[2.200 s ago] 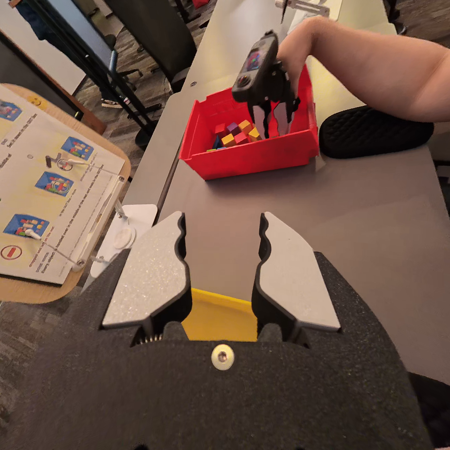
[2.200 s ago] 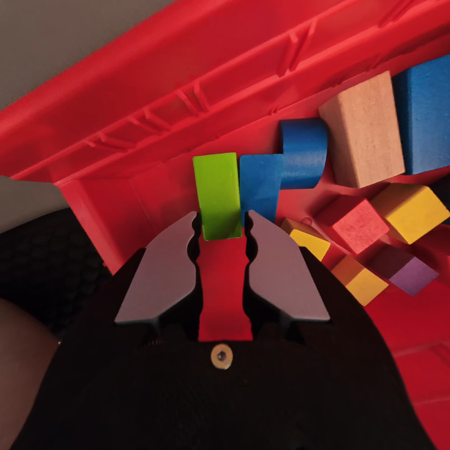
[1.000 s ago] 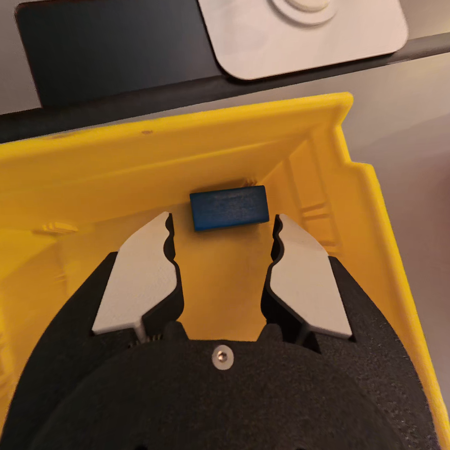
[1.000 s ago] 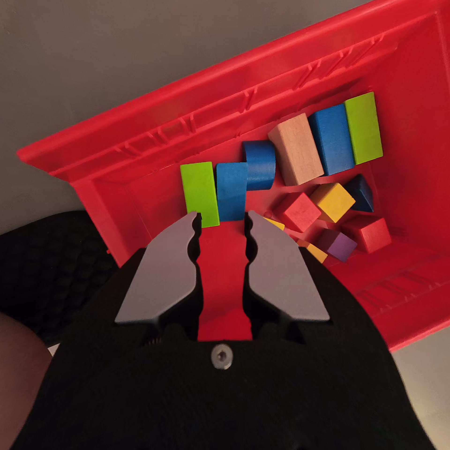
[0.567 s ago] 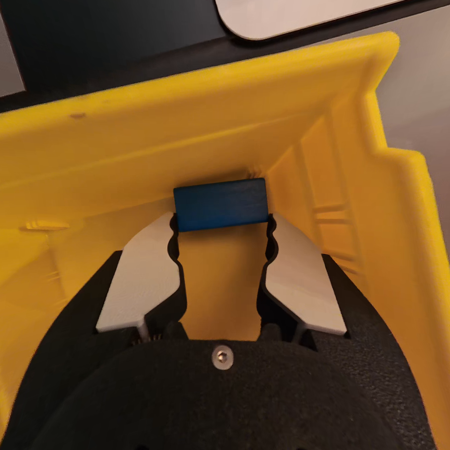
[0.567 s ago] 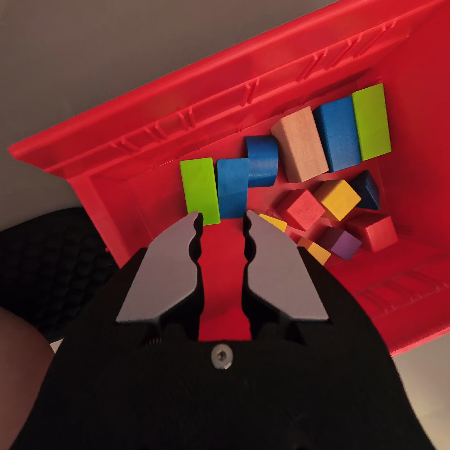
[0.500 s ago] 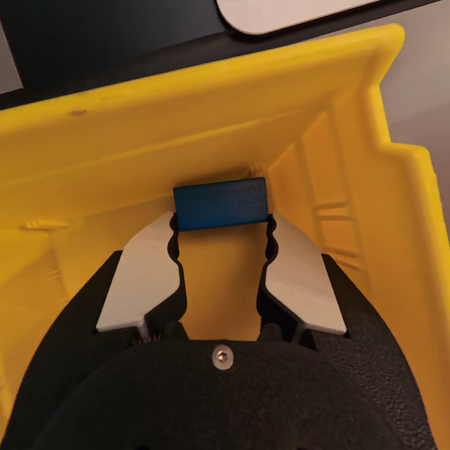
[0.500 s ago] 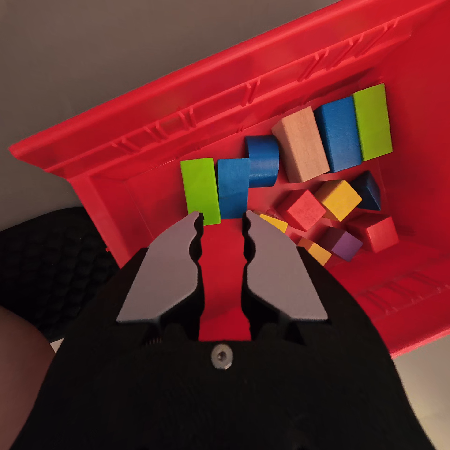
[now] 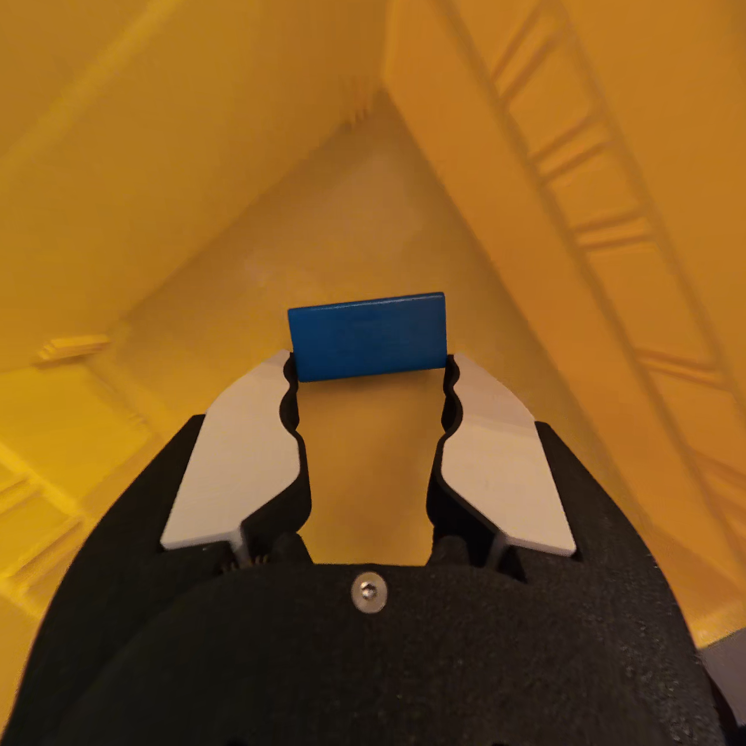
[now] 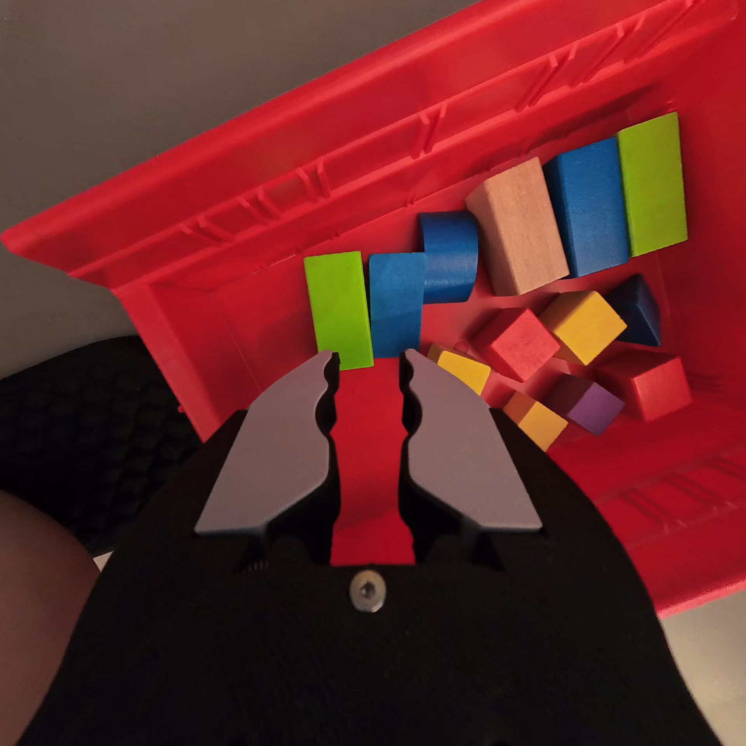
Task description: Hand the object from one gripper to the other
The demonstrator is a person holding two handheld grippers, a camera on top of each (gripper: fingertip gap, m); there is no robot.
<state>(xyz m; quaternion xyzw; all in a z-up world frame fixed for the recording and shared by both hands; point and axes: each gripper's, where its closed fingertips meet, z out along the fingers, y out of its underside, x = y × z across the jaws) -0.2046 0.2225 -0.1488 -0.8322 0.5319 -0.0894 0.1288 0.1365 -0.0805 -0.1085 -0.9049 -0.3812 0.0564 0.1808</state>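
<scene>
My left gripper (image 9: 369,357) has its jaws clamped on the short ends of a flat blue block (image 9: 367,337), a smooth rectangle held crosswise at the tips, deep inside the yellow bin (image 9: 202,161); yellow walls close in on every side. My right gripper (image 10: 369,355) hangs with its jaws parted and empty above the red bin's (image 10: 282,161) floor, tips just short of a green block (image 10: 339,309) and a blue block (image 10: 395,302). In that bin I count two green, four blue, one bare wood, two red, three yellow, one purple. Grey counter (image 10: 121,101) lies beyond the rim.
</scene>
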